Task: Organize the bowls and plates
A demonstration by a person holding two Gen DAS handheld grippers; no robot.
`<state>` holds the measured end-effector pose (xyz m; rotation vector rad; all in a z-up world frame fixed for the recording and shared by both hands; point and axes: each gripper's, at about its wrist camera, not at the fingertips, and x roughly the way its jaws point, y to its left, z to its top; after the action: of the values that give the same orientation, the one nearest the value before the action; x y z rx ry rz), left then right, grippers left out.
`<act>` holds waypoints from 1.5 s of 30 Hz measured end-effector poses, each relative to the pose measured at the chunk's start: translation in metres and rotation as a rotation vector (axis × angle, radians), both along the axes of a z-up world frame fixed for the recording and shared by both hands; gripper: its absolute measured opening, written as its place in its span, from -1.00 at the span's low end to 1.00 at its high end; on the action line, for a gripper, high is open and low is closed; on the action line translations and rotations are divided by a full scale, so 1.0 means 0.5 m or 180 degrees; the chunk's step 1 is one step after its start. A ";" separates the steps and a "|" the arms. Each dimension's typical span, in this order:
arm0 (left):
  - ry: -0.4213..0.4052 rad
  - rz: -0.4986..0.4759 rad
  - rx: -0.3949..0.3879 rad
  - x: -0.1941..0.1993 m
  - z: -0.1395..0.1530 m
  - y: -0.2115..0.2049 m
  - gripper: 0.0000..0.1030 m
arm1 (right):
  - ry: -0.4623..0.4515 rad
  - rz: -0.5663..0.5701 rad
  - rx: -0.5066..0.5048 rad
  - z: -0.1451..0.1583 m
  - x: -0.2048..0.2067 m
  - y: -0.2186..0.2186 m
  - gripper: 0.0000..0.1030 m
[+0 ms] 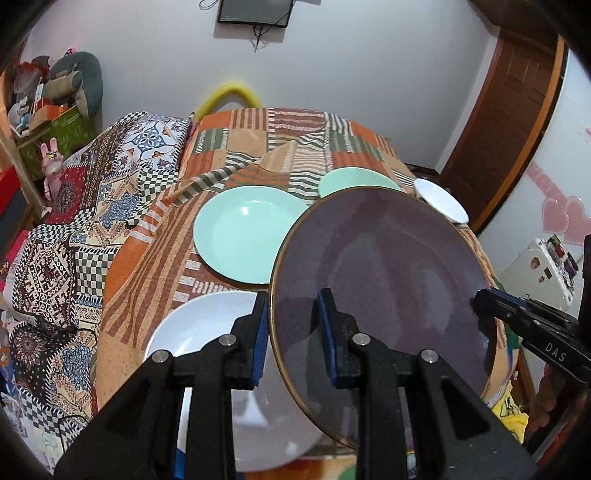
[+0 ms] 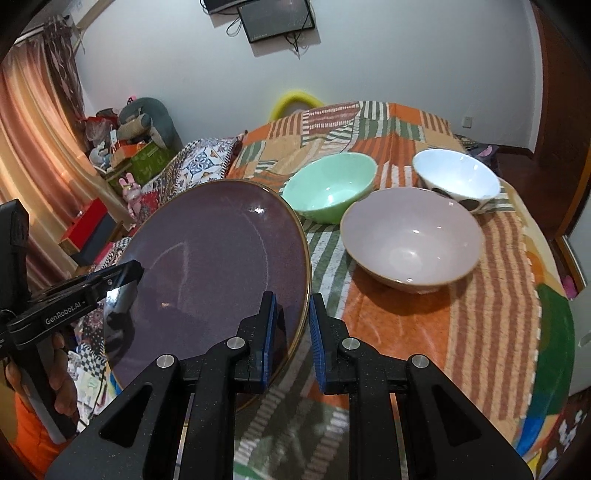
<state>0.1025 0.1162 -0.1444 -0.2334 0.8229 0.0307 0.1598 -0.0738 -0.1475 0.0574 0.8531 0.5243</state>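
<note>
Patchwork cloth in orange, green and striped panels covers the surface point(image 2: 480, 332) on which all the dishes stand, with a white wall and a wall-mounted screen point(image 2: 277, 18) behind.

Nearest, the purple plate point(image 1: 388, 277) is held clear of the surface and tilted. The left tool point(image 1: 295, 332) is clamped on its near-left rim, one pad above and one below. The right tool point(image 2: 291, 339) grips the opposite rim in the same way, jaws closed on the edge. Both tools share the load.

Just beneath and left of the held plate lies the white plate point(image 1: 207, 332), flat and not stacked with anything. Beyond it lies the mint plate point(image 1: 247, 236), also alone.

On the right half, the pink bowl point(image 2: 410, 240) stands nearest, the mint bowl point(image 2: 332, 188) behind it to the left, and the spotted white bowl point(image 2: 458, 177) farthest right. None is nested.

Assessment: the task is at an early stage. One plate is in transit; no stack of plates or bowls exists yet. Remaining work, as judged: set the purple plate down, pile the other plates with it, then nest the three bowls.
</note>
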 end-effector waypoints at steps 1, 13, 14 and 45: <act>0.0002 -0.0018 0.0005 -0.005 0.002 -0.008 -0.50 | -0.0006 -0.0010 0.0011 0.002 -0.006 -0.008 -0.69; 0.0190 -0.0290 -0.0019 -0.027 -0.030 -0.110 -0.49 | 0.0063 -0.0230 0.0058 -0.018 -0.049 -0.096 -0.69; 0.0212 -0.0313 -0.0017 -0.028 -0.034 -0.118 -0.49 | 0.0076 -0.0249 0.0056 -0.021 -0.050 -0.103 -0.69; 0.0879 -0.0565 -0.0060 0.064 -0.179 -0.185 -0.43 | 0.0586 -0.0543 -0.0080 -0.140 -0.027 -0.174 -0.68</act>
<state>0.1345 0.0237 -0.2340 -0.1751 1.1169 -0.1138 0.1462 -0.1608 -0.2176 0.1558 1.0243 0.3515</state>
